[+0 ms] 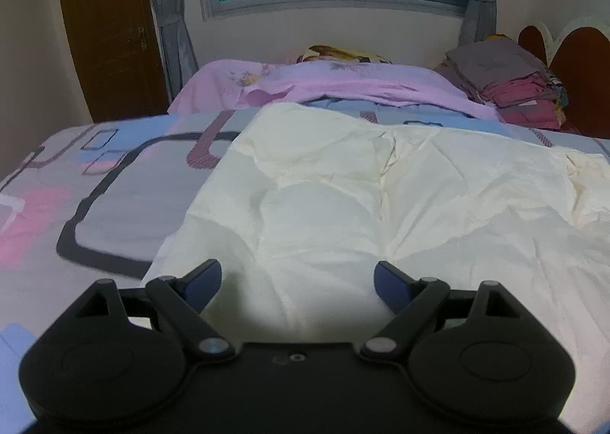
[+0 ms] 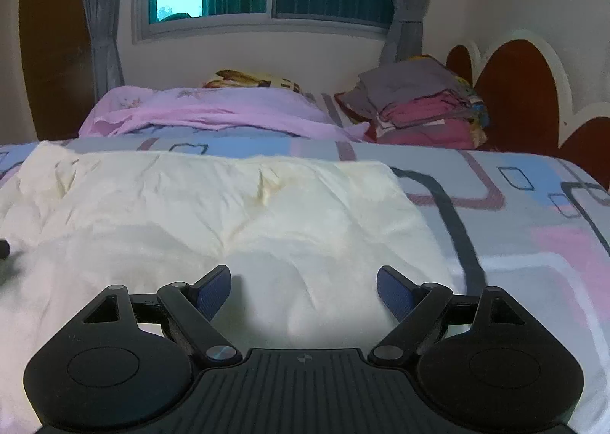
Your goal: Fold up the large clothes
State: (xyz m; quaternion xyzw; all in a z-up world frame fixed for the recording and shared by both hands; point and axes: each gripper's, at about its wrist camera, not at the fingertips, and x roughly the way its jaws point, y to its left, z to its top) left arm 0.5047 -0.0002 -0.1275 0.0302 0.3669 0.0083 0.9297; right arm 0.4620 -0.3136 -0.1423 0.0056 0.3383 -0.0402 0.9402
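**Cream garment spread on the bed, folding barely begun**

The cream garment (image 1: pixel 343 197) lies spread flat and wrinkled on the patterned bed (image 1: pixel 114 197), its near edge just under both grippers. No clean fold shows; I judge most of the folding is left, though which garment it is and whether it is already doubled cannot be told. Its far edge runs across the bed, parallel to the window wall, and the long axis seems to run side to side, spanning both views. The left gripper (image 1: pixel 297 281) and right gripper (image 2: pixel 304 287) hover over the near edge, jaws wide apart, nothing between them. Beyond lie a pink sheet (image 2: pixel 213 110) and a stack of folded clothes (image 2: pixel 423 110).
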